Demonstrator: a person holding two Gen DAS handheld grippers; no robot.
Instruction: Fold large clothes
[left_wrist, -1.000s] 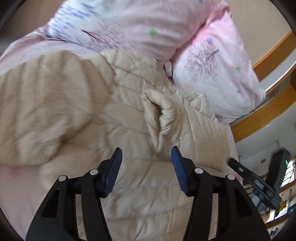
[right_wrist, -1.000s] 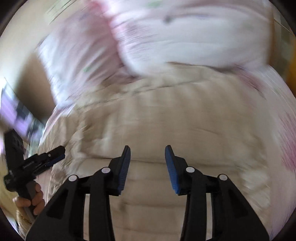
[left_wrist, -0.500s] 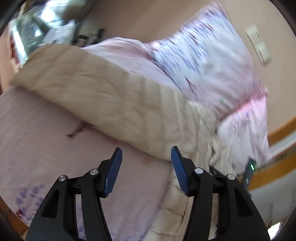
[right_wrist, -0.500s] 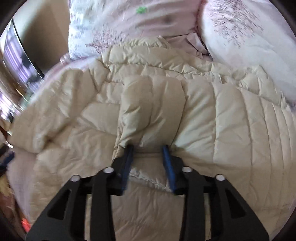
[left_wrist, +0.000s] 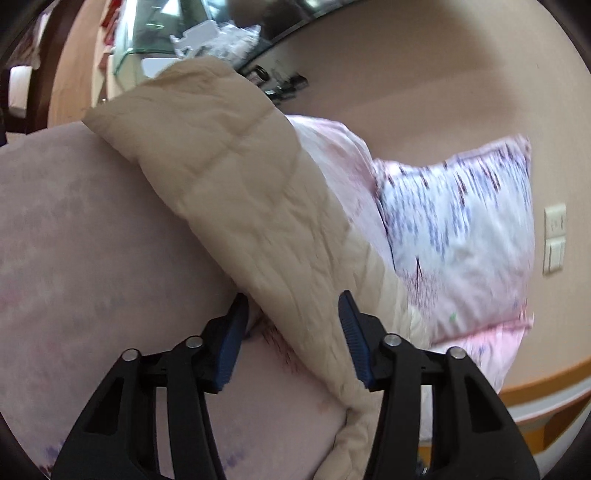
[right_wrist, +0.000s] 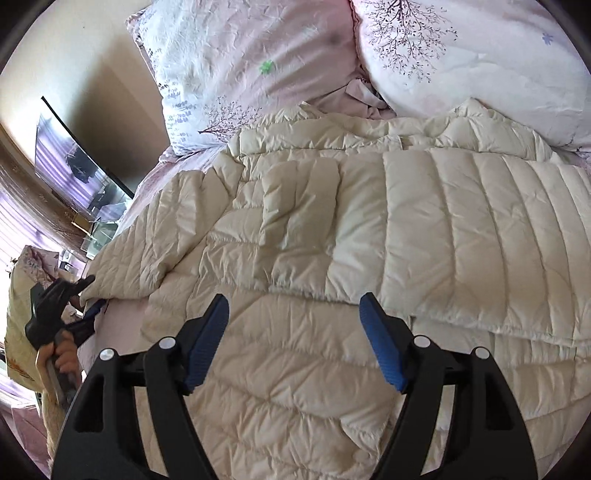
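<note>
A cream quilted down jacket (right_wrist: 369, 240) lies spread on the bed, one sleeve folded across its middle. My right gripper (right_wrist: 295, 317) hovers over the jacket's lower part. Its jaws are opening wide and nothing is between the pads. In the left wrist view the jacket's puffy edge (left_wrist: 240, 192) runs between the blue pads of my left gripper (left_wrist: 293, 325). These jaws are closing around the edge, and a small gap still shows at the left pad. The right wrist view shows the left gripper (right_wrist: 86, 295) at the jacket's far left corner, held by a hand (right_wrist: 62, 358).
Two pink floral pillows (right_wrist: 258, 55) (right_wrist: 480, 55) lean at the head of the bed behind the jacket. The pink bedsheet (left_wrist: 92, 240) is bare left of the jacket. A dark screen (right_wrist: 74, 166) and a glass stand (left_wrist: 147, 37) sit beyond the bed's left side.
The left gripper swung from above the jacket to its left edge and narrowed its jaws around it. The right gripper let go of the sleeve fold, widened and drew back.
</note>
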